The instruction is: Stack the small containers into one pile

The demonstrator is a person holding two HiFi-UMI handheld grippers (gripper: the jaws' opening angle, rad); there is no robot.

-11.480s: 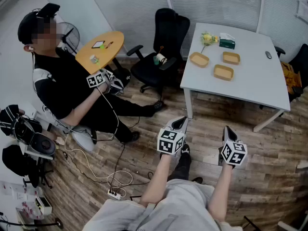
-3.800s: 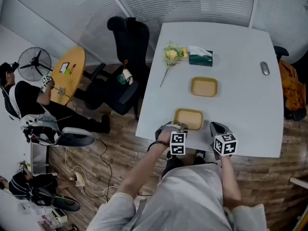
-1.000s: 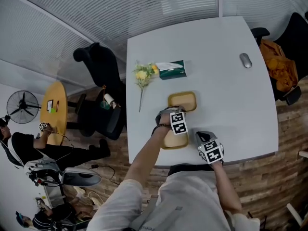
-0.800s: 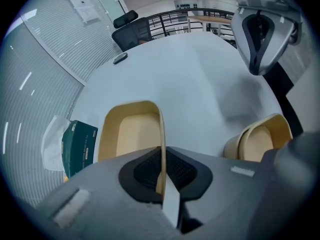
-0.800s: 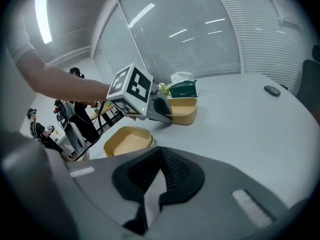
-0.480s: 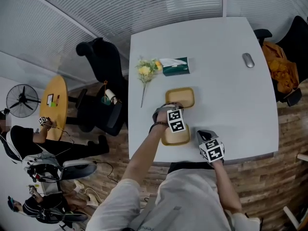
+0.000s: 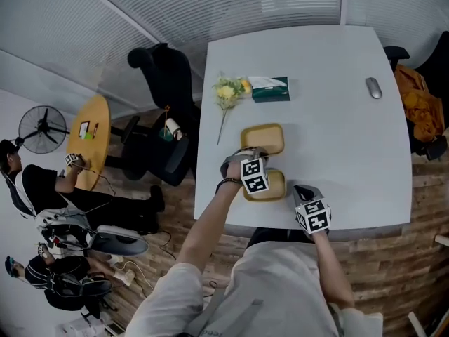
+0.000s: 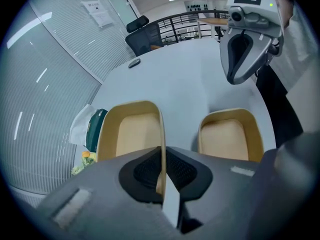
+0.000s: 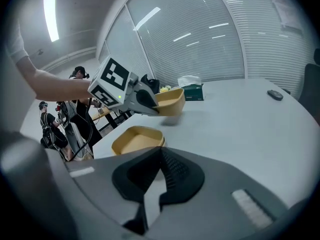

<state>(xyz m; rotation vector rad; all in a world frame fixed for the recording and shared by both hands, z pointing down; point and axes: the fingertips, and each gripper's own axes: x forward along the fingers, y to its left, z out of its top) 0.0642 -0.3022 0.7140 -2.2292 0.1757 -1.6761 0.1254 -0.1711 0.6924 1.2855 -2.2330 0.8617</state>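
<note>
Two small tan containers are on the white table (image 7: 344,146). My left gripper (image 7: 247,154) is shut on the near rim of the far container (image 7: 264,138). In the right gripper view this container (image 9: 170,102) hangs slightly above the tabletop, with a shadow under it. In the left gripper view its rim (image 8: 161,134) runs between the closed jaws of my left gripper (image 8: 161,170). The near container (image 7: 270,187) (image 8: 231,135) (image 9: 138,139) rests on the table beside it. My right gripper (image 7: 304,191) (image 9: 151,184) is shut and empty, by the table's front edge.
A green tissue box (image 7: 271,90), a yellow flower sprig (image 7: 227,92) and a computer mouse (image 7: 374,87) lie farther back on the table. A black office chair (image 7: 167,83) stands left of the table. Other people sit at the far left.
The head camera has shifted. My left gripper stays shut on the far container's rim, and my right gripper keeps its place near the front edge.
</note>
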